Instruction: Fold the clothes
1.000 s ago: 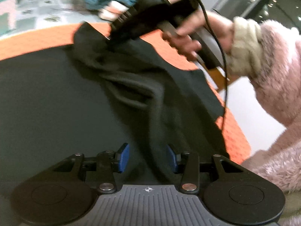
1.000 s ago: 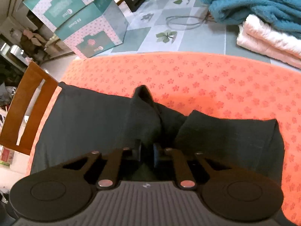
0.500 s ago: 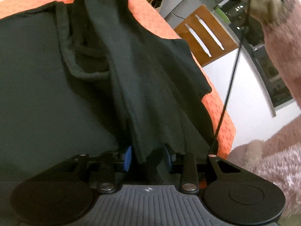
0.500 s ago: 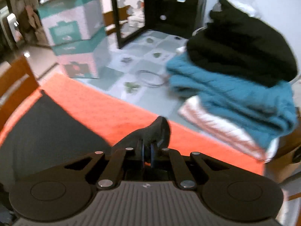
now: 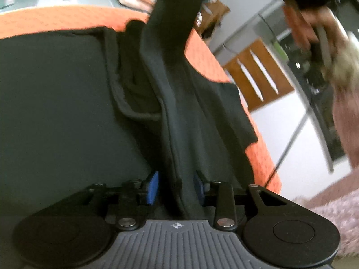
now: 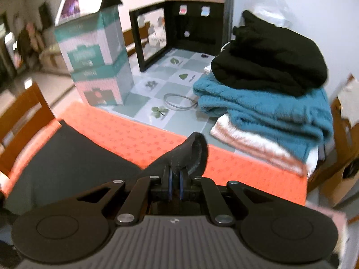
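Currently lifting — right gripper point(image 6: 175, 188) clamped on black garment point(image 5: 67, 103); left gripper point(image 5: 176, 187) pinches its fold — next, carry it across.

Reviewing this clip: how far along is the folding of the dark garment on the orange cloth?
Done: a stack of folded clothes sits at the far end of the table. In hand: the right gripper is shut on a pinch of the dark garment and holds it raised; a strip of it runs between the left gripper pads, which have just been closing. Left: most of the garment lies spread on the orange cloth, with no completed fold visible.
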A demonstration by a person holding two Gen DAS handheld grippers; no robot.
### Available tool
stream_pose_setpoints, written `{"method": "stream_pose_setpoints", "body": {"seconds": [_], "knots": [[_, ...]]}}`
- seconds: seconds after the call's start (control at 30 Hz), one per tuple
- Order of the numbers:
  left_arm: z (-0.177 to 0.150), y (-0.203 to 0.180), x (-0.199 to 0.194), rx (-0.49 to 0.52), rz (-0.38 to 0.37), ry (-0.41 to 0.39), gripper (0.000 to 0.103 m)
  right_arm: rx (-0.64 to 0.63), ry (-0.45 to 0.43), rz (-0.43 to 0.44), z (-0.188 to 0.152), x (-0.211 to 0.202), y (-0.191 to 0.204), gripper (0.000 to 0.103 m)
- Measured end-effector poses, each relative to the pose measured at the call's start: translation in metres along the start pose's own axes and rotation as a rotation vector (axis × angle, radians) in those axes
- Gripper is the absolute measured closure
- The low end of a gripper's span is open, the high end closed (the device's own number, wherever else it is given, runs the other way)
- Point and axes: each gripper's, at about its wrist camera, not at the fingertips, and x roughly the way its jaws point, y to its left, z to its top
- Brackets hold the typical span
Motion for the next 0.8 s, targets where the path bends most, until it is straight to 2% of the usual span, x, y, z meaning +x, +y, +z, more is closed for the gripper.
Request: {"method": "stream_pose_setpoints", "body": {"seconds": [0.2, 0.3, 0.43, 0.47, 0.63, 0.67, 0.8], "knots": [[-0.001, -0.005, -0.026, -0.037, -0.019, -0.096, 0.066, 0.189, -0.055, 0.024, -0.058, -0.051, 0.019, 0.096], [0.002, -0.011, -0.022, -0.042, -0.018, -0.109, 0.066, 0.214, -0.072, 0.032, -0.096, -0.069, 0.043, 0.095], [0.002, -0.006, -0.017, -0.09, -0.001, -0.107, 0.066, 0.12, -0.019, 0.023, -0.137, -0.075, 0.08, 0.095], [0.0, -0.004, -0.018, -0.099, 0.008, -0.103, 0.066, 0.095, 0.006, 0.044, -0.147, -0.072, 0.088, 0.095], [-0.006, 0.005, -0.025, -0.135, 0.023, -0.113, 0.066, 0.101, 0.117, 0.077, -0.2, -0.052, 0.119, 0.094], [-0.007, 0.007, -0.026, -0.142, 0.022, -0.117, 0.066, 0.102, 0.135, 0.085, -0.208, -0.051, 0.123, 0.09], [-0.013, 0.004, -0.031, -0.129, 0.026, -0.116, 0.065, 0.09, 0.174, 0.115, -0.229, -0.057, 0.138, 0.087]]}}
